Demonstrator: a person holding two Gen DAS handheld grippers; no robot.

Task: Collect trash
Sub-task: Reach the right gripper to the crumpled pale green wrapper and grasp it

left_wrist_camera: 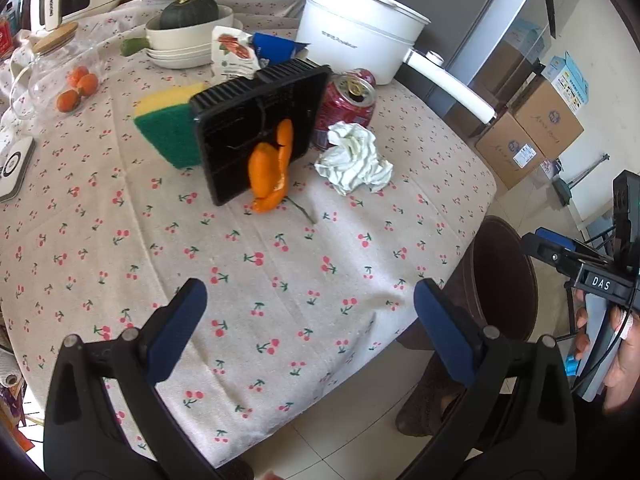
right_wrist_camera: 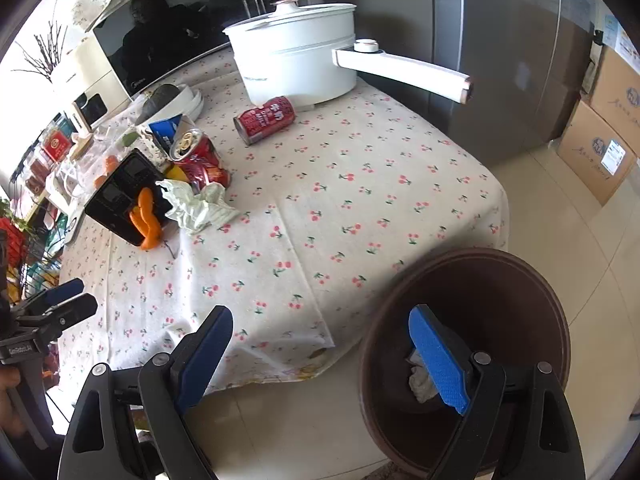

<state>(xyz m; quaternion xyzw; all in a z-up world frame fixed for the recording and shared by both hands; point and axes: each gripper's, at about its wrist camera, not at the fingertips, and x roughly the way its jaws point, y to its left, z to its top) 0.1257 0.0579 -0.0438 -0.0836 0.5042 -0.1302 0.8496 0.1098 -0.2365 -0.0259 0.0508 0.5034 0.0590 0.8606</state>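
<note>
A crumpled white tissue [left_wrist_camera: 354, 158] [right_wrist_camera: 198, 206] lies on the cherry-print tablecloth beside an orange peel [left_wrist_camera: 270, 168] [right_wrist_camera: 146, 216], a tilted black tray [left_wrist_camera: 256, 124] [right_wrist_camera: 120, 196] and a dented red can [left_wrist_camera: 346, 106] [right_wrist_camera: 200, 156]. A second red can [right_wrist_camera: 265, 119] lies on its side near the white pot. A brown bin [right_wrist_camera: 468, 356] [left_wrist_camera: 502, 280] stands on the floor by the table corner, with white tissue [right_wrist_camera: 420, 382] inside. My left gripper [left_wrist_camera: 310, 324] is open and empty above the near table edge. My right gripper [right_wrist_camera: 322, 356] is open and empty, its right finger over the bin.
A white electric pot [left_wrist_camera: 360, 28] [right_wrist_camera: 296, 60] with a long handle stands at the back. A green-yellow sponge [left_wrist_camera: 168, 124], stacked bowls with a squash [left_wrist_camera: 188, 28], snack packets [left_wrist_camera: 236, 52] and a glass jar [left_wrist_camera: 52, 68] crowd the back left. Cardboard boxes [left_wrist_camera: 532, 136] sit on the floor.
</note>
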